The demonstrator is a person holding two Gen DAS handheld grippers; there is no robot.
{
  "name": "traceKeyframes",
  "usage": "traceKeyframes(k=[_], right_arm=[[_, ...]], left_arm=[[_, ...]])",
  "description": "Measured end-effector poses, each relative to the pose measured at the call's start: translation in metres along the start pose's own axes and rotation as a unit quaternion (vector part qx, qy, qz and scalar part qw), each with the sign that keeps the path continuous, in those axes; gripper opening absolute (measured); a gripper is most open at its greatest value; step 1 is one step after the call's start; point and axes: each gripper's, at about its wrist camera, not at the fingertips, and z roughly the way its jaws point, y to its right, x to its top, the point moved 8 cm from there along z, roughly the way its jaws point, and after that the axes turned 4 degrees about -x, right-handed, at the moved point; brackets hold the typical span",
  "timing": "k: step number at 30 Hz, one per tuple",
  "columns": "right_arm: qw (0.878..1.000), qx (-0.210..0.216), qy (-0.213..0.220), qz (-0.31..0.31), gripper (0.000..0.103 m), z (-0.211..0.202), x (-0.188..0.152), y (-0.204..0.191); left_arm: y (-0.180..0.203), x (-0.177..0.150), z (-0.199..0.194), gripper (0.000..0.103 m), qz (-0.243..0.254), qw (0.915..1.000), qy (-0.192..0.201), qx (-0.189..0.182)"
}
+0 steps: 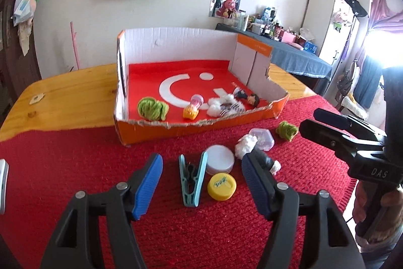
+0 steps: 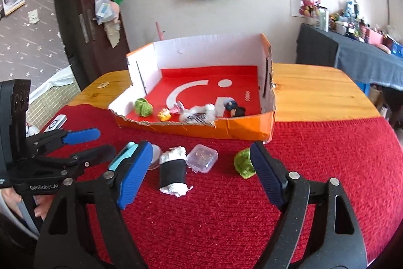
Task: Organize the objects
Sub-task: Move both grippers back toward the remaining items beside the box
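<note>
Your left gripper (image 1: 201, 183) fills the near edge, jaws spread wide, gripping nothing; between its blue pads, on the red knitted cloth (image 1: 75, 168), lie a teal clothespin (image 1: 192, 180), a yellow bottle cap (image 1: 222, 186) and a round white lid (image 1: 219, 159), cap just beside the pin, lid touching it at the top. Your right gripper (image 2: 199, 173) is likewise released, pads apart w/ nothing pinched; between them sit a black-wrapped cotton roll (image 2: 173, 172) and a small clear plastic case (image 2: 202, 158), side by side; a green yarn ball (image 2: 243, 163) rests against the right pad, partly hidden. Behind, an orange cardboard tray (image 2: 246, 127) w/ torn front edge stands half on cloth, half on the wooden table (image 2: 314, 92); inside, along the front: a 2nd green yarn ball (image 2: 143, 107), a small yellow-pink toy (image 2: 165, 114), a white fluffy striped bundle (image 2: 199, 114), a dark little figure (image 2: 235, 109). Far left, a white device (image 2: 56, 123) lies on the cloth edge.
</note>
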Motion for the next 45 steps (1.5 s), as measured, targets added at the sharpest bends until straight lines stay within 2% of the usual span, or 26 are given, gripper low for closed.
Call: traceKeyframes(k=[7, 8, 9, 18, 28, 38, 45], right_arm=[[0.999, -0.030, -0.013, -0.005, 0.088, 0.014, -0.016, 0.002], [0.999, -0.033, -0.014, -0.004, 0.090, 0.015, -0.018, 0.003], [0.999, -0.035, -0.016, -0.001, 0.091, 0.016, -0.019, 0.004], [0.998, -0.062, -0.033, -0.006, 0.092, 0.024, -0.034, 0.009], [0.996, -0.073, -0.044, -0.004, 0.094, 0.027, -0.040, 0.012], [0.996, -0.076, -0.051, -0.005, 0.094, 0.028, -0.042, 0.013], [0.996, -0.072, -0.061, -0.002, 0.094, 0.030, -0.039, 0.016]], left_arm=[[-0.003, -0.010, 0.007, 0.076, -0.005, 0.9999, 0.001, 0.015], [-0.004, -0.010, 0.007, 0.081, -0.009, 0.9998, 0.002, 0.016], [-0.005, -0.011, 0.008, 0.085, -0.013, 0.9998, 0.002, 0.016], [-0.015, -0.016, 0.011, 0.094, -0.023, 0.9985, 0.002, 0.049], [-0.031, -0.023, 0.017, 0.099, -0.051, 0.9959, -0.012, 0.074], [-0.034, -0.026, 0.018, 0.100, -0.050, 0.9949, -0.025, 0.084], [-0.040, -0.025, 0.024, 0.100, -0.041, 0.9933, -0.049, 0.096]])
